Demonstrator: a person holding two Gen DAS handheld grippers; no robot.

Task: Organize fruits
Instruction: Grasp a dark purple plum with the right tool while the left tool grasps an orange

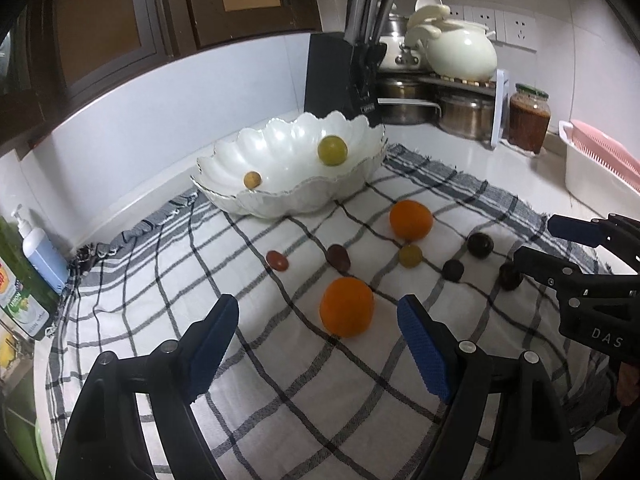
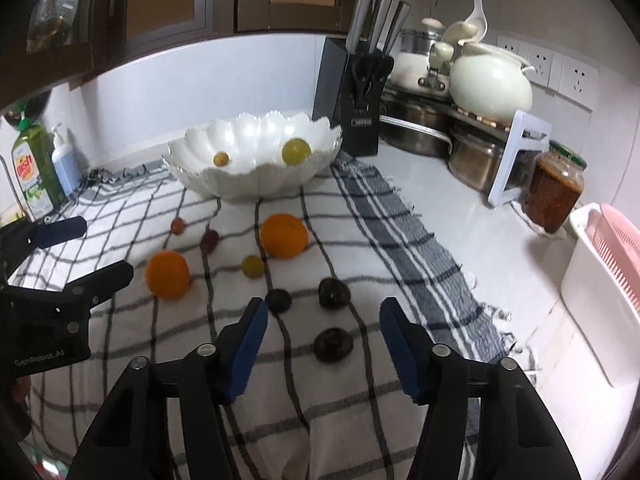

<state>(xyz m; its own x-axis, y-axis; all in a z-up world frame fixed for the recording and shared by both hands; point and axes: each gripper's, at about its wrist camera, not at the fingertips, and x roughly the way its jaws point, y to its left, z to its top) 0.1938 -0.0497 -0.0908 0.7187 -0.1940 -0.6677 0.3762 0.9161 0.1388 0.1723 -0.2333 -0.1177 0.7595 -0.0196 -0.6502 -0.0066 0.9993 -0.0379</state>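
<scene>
A white scalloped bowl (image 1: 256, 148) (image 2: 240, 184) stands at the back of the checked cloth (image 1: 200, 264) and holds a green grape (image 1: 332, 151) and a small yellow fruit (image 1: 252, 180). On the cloth lie two oranges (image 1: 347, 306) (image 1: 411, 219), a small green grape (image 1: 410, 255), two reddish fruits (image 1: 277, 260) and three dark fruits (image 2: 333, 345). My left gripper (image 1: 318, 316) is open, with the near orange just ahead between its fingers. My right gripper (image 2: 323, 322) is open, with a dark fruit between its fingers.
A black knife block (image 2: 352, 92), steel pots (image 2: 416, 128), a white pot (image 2: 492, 84) and a jar (image 2: 554, 190) stand at the back right. A white and pink rack (image 2: 600, 280) is at the right. Soap bottles (image 2: 36, 168) stand at the left.
</scene>
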